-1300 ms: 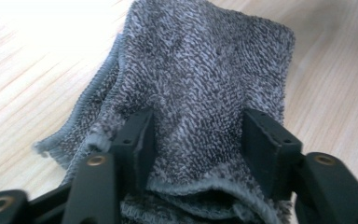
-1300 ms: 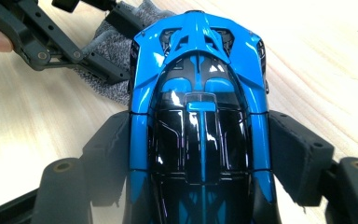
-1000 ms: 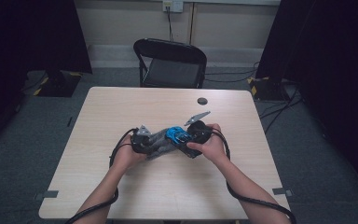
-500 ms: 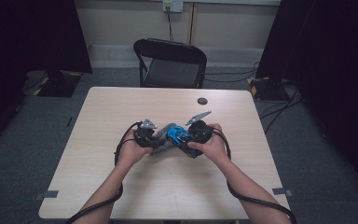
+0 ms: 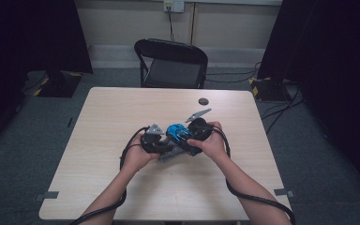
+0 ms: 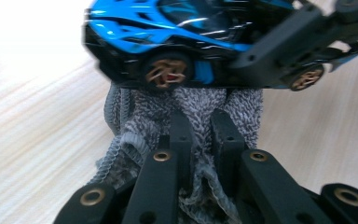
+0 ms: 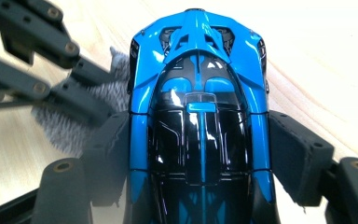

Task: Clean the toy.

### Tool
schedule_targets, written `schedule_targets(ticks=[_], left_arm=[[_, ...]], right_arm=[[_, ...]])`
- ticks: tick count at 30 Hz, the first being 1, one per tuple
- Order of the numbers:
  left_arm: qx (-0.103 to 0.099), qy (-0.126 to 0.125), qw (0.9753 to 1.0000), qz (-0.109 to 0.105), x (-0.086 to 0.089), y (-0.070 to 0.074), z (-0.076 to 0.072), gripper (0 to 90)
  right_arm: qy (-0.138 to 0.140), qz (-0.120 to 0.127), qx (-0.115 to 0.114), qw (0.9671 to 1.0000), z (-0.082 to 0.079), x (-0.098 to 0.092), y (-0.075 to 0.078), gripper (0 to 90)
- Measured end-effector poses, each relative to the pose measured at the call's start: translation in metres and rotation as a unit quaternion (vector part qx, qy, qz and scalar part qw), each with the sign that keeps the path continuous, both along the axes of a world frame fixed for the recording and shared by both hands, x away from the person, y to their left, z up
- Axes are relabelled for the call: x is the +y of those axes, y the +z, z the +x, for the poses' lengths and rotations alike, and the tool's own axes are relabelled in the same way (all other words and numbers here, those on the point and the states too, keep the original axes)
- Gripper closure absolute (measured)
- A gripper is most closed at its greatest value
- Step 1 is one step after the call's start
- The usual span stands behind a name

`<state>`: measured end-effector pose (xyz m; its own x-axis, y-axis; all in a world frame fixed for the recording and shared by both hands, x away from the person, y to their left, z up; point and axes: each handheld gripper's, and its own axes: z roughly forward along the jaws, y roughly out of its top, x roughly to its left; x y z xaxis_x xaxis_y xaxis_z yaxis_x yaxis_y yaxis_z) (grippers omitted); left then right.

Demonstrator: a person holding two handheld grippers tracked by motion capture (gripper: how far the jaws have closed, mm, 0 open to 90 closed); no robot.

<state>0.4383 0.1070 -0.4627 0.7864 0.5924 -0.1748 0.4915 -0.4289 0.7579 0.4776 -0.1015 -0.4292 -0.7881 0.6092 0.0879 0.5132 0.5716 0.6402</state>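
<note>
The high view looks forward and down from above the person's side of the table, taking in the whole top and a chair beyond its far edge. The left gripper view rides on the left tool and looks along its jaws at very close range toward the blue toy car from its side. The right gripper view rides on the right tool, facing the car's roof at close range. All three views share the car.
</note>
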Motion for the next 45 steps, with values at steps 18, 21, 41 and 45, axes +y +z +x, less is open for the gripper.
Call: schedule_targets(ticks=[18, 21, 41, 45], left_arm=[[0.009, -0.053, 0.9986, -0.002, -0.027, -0.003, -0.016, 81.1], [0.007, -0.062, 0.998, 0.011, -0.029, -0.002, -0.018, 80.9], [-0.011, 0.086, 0.9959, 0.023, 0.056, 0.011, 0.02, 80.9], [-0.016, 0.101, 0.9945, 0.021, 0.062, 0.013, 0.024, 80.9]], right_arm=[[-0.025, 0.008, 0.005, 0.9997, 0.017, 0.008, 0.005, 28.2], [-0.026, 0.007, 0.0, 0.9996, 0.019, 0.007, 0.008, 28.2], [-0.005, 0.013, -0.007, 0.9999, 0.002, -0.008, 0.018, 28.2], [-0.002, 0.012, -0.008, 0.9999, -0.002, -0.008, 0.016, 28.2]])
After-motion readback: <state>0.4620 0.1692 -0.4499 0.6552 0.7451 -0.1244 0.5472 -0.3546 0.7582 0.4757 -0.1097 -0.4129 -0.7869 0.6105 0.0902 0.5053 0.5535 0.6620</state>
